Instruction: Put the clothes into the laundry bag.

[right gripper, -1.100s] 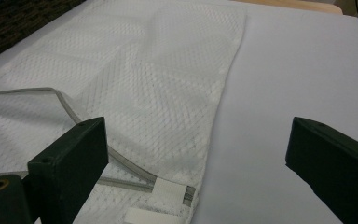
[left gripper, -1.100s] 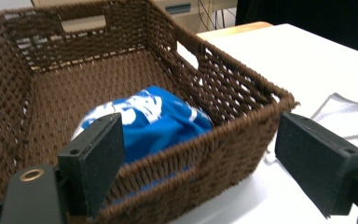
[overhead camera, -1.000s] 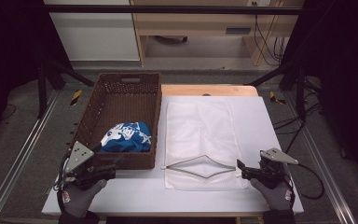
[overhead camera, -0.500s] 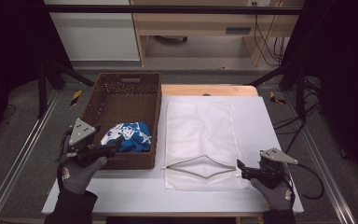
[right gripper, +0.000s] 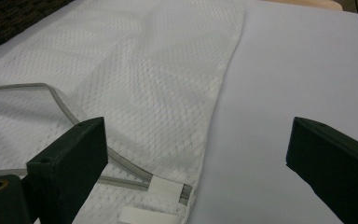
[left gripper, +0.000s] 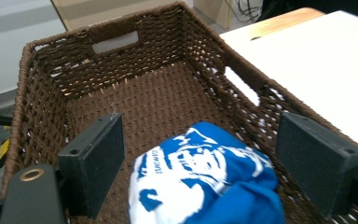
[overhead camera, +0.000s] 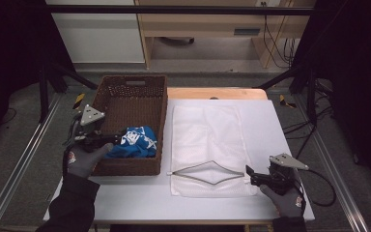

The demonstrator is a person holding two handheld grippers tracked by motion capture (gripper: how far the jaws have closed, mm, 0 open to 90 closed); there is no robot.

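Note:
A blue cloth with white print [overhead camera: 136,141] lies bunched in the near end of a brown wicker basket [overhead camera: 163,113]. My left gripper [overhead camera: 110,139] reaches over the basket's left wall, open, just short of the cloth. In the left gripper view the blue cloth [left gripper: 205,186] lies low between the spread jaws of the left gripper [left gripper: 200,125], untouched. A white mesh bag [overhead camera: 207,135] lies flat to the basket's right, its zipper mouth [overhead camera: 207,172] gaping at the near end. My right gripper [overhead camera: 249,173] rests open beside the mouth's right end. In the right gripper view, the right gripper [right gripper: 198,127] frames the mesh bag [right gripper: 135,79].
The white tabletop [overhead camera: 265,130] has bare room right of the bag and along the front edge. A wooden board [overhead camera: 212,93] sits at the table's far edge. Metal rails [overhead camera: 24,159] run along both sides, and black frame poles stand at the corners.
My left gripper has risen from the table's front left and moved forward over the basket's left wall to the blue cloth. The right gripper has stayed put.

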